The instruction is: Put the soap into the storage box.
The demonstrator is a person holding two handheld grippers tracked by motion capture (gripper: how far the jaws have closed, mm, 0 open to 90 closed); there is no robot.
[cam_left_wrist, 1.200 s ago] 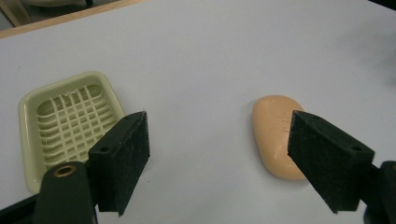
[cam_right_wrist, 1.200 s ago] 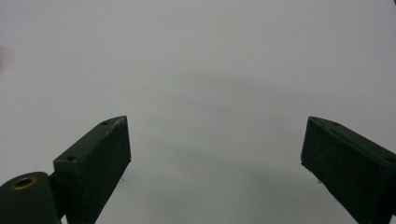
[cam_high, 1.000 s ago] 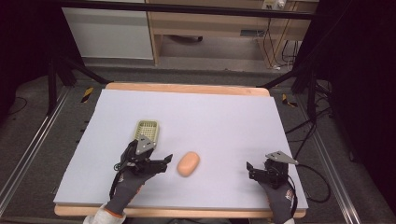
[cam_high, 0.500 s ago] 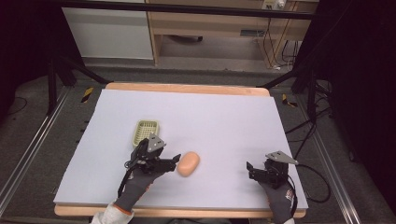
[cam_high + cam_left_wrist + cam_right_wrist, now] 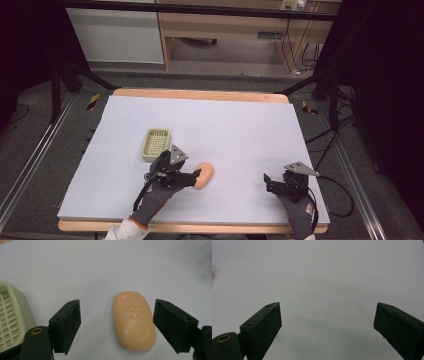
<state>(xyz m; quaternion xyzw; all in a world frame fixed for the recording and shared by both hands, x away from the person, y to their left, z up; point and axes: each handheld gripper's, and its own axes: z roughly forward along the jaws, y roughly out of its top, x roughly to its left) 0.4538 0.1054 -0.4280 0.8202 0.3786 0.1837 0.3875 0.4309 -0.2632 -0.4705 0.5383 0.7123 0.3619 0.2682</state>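
Note:
A peach-coloured bar of soap [image 5: 204,175] lies flat on the white table top [image 5: 240,130], its stamped face up. My left gripper [image 5: 195,176] is open right at the soap. In the left gripper view the soap [image 5: 134,320] lies between the two jaws, nearer the right one, and neither pad touches it. A pale green slotted soap dish [image 5: 156,144] stands just behind and left of that gripper, and its corner [image 5: 11,317] shows at the left edge. My right gripper [image 5: 270,182] rests open near the front right of the table with nothing between its jaws [image 5: 328,330].
The table's wooden front edge [image 5: 200,227] runs just below both hands. Dark stand legs and cables lie on the floor to either side. A wide stretch of bare table top separates the two grippers.
My left gripper has moved right and forward from beside the soap dish up to the soap, so the bar now sits between its open jaws. The right gripper has stayed where it was.

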